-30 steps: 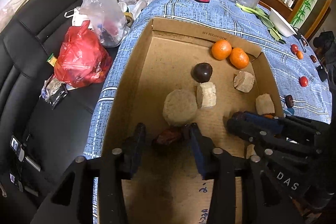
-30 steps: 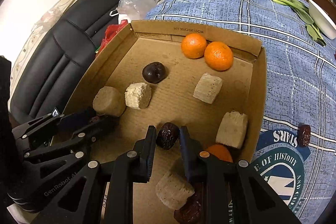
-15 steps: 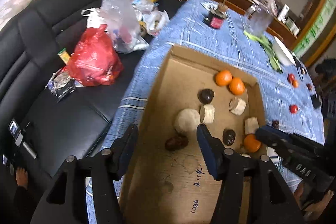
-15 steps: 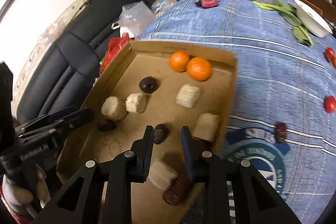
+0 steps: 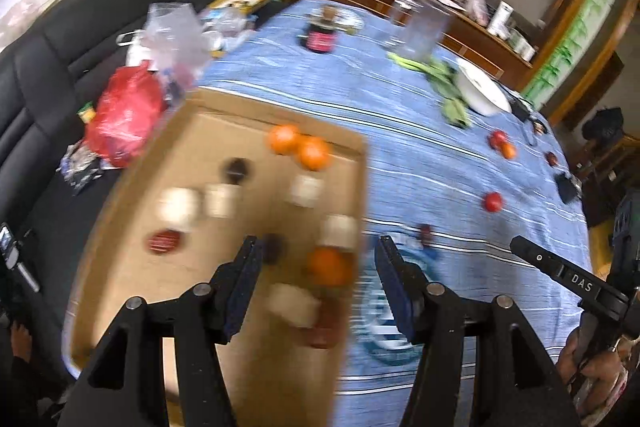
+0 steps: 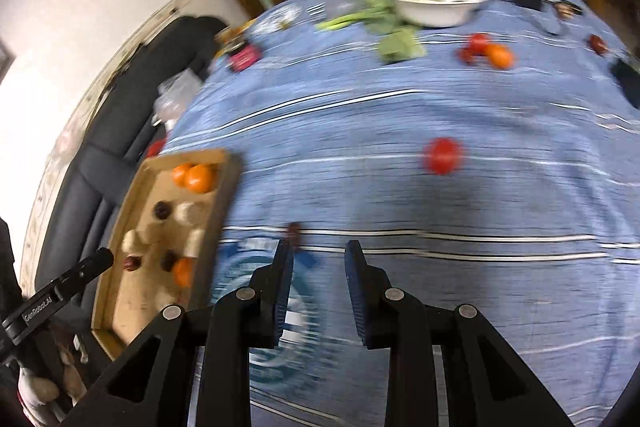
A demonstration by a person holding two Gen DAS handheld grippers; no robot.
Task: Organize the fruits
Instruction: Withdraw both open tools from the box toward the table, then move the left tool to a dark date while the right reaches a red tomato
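Fruit sits in the box (image 5: 352, 163) & loose on the surface (image 6: 400, 115). Both tools, left (image 5: 318, 267) & right (image 6: 318, 269), gape, hold nothing. Red fruit (image 6: 442, 155) beyond the box may roll if bumped.

black sofa (image 5: 48, 67), red plastic bag (image 5: 124, 111), white bowl (image 6: 432, 1), green leaves (image 6: 396, 43)

1. Your left gripper (image 5: 318, 277) is matte black, with angular arms, triangular cut-outs and dark blue ribbed pads (image 5: 394, 277).
2. Round silver screws stud each finger joint.
3. Your right gripper (image 6: 319, 285) matches it; white lettering "DAS" marks its side.
4. "GenRobot.AI" is printed on the left one.
5. Your bare-skinned right hand (image 5: 596, 383) wraps a handle.
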